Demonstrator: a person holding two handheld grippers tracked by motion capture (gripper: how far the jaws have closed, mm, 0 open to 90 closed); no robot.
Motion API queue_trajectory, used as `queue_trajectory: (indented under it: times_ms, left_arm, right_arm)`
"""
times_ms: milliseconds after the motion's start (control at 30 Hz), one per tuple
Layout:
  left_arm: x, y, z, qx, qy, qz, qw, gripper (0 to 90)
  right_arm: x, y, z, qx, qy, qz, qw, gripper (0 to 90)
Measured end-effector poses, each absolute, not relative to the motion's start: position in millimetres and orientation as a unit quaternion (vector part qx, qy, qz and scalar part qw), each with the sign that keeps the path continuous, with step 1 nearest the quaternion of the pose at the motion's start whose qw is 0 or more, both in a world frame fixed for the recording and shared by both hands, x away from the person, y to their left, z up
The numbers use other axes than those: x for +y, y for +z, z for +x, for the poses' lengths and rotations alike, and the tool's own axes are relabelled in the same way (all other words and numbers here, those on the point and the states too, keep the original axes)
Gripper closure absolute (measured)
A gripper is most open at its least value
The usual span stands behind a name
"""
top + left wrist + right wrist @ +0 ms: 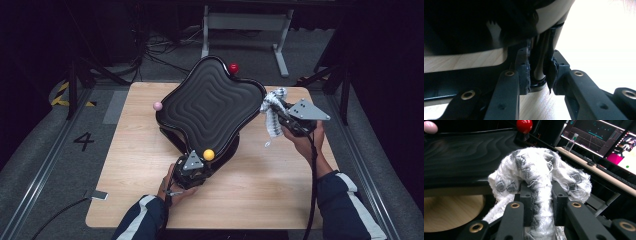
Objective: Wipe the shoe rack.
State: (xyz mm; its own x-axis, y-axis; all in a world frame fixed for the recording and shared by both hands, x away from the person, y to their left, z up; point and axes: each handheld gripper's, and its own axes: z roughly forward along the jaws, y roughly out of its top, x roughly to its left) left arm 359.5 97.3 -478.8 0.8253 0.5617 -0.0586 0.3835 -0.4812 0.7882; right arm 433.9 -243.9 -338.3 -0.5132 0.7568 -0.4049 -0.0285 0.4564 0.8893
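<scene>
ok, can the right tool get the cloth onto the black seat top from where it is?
Probably yes. The right tool grips the cloth right beside the seat edge, with nothing between; the left tool holds the seat's near side.

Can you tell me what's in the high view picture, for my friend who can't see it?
A person's right gripper holds a white and grey cloth beside the edge of a big black wavy board tilted on a wooden table. The left gripper grips the board's near edge by a yellow ball; pink and red balls sit on other corners.
</scene>
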Motion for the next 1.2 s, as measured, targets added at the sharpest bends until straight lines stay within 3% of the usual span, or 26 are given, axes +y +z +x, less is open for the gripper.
queue_trajectory:
  times_ms: [367, 1200]
  left_arm:
    - [97.6, -478.8, 359.8, 0.276, 0.104, 0.854, 0.429, 72.4]
    - [97.7, -478.8, 359.7, 0.279, 0.104, 0.854, 0.428, 71.6]
  right_arm:
    - [-237.3, -335.0, 433.1, 0.742, 0.454, 0.239, 0.432, 75.9]
    - [-167.1, -380.8, 379.1, 0.822, 0.433, 0.11, 0.354, 76.3]
